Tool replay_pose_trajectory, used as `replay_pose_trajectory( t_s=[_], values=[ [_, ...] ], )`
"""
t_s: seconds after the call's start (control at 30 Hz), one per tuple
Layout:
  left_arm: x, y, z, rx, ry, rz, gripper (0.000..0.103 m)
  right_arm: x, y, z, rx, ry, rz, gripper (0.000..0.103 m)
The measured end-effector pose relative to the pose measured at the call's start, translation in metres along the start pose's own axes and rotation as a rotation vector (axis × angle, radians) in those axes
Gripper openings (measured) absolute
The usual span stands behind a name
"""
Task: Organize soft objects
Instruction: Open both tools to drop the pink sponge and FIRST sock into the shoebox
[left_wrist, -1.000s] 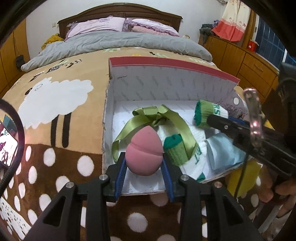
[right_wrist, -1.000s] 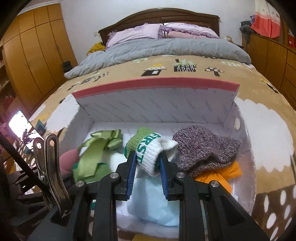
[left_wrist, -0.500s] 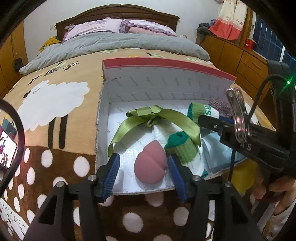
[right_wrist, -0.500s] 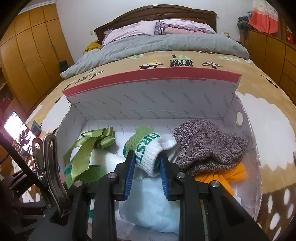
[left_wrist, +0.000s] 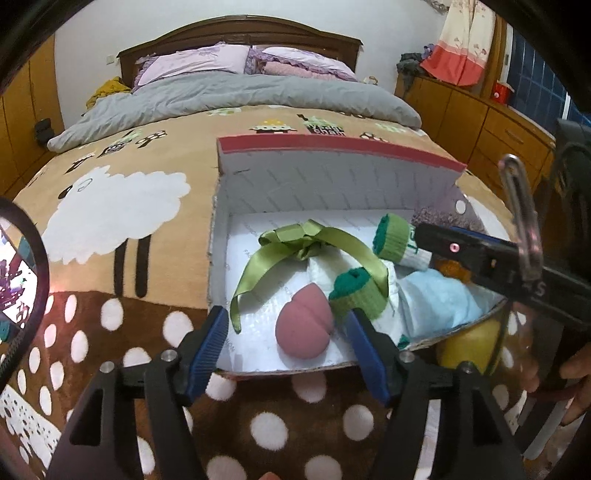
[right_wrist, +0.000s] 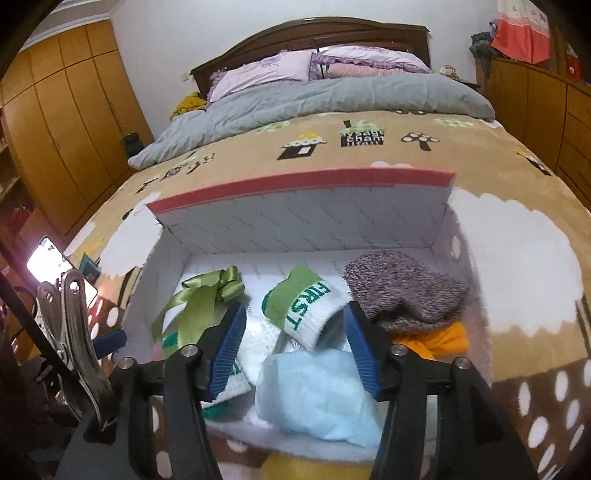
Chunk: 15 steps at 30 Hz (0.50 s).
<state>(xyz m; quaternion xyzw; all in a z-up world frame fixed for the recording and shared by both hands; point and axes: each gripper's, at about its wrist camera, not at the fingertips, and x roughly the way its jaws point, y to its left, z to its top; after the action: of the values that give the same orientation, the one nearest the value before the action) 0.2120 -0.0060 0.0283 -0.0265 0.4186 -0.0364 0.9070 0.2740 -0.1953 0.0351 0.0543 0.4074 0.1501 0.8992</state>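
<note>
A bedroom: an open white cardboard box (left_wrist: 221, 236) sits on a sheep-patterned bed blanket (left_wrist: 110, 206). The left gripper (left_wrist: 286, 343) stands wide apart and empty, the pink egg-shaped sponge (left_wrist: 304, 325) lying loose between its fingers, tip toward 12 o'clock. The right gripper (right_wrist: 295, 341) is also spread wide; the rolled green-and-white sock (right_wrist: 304, 308) lies just ahead, cuff toward 10 o'clock, free of both pads. A purple knit piece (right_wrist: 402, 291) crowds it at 3 o'clock; bare box floor lies at 12.
</note>
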Motion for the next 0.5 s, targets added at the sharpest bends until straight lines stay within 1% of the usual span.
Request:
replay_pose_trajectory(
  t_s=[0.3, 0.5],
  values=[
    [-0.025, -0.002, -0.007, 0.002, -0.011, 0.008, 0.07, -0.031, 0.0, -0.012, -0.002, -0.02, 0.019, 0.06],
    [-0.043, -0.005, -0.014, 0.0, -0.015, -0.011, 0.07, -0.055, 0.001, -0.024, -0.016, -0.033, 0.015, 0.06]
  ],
)
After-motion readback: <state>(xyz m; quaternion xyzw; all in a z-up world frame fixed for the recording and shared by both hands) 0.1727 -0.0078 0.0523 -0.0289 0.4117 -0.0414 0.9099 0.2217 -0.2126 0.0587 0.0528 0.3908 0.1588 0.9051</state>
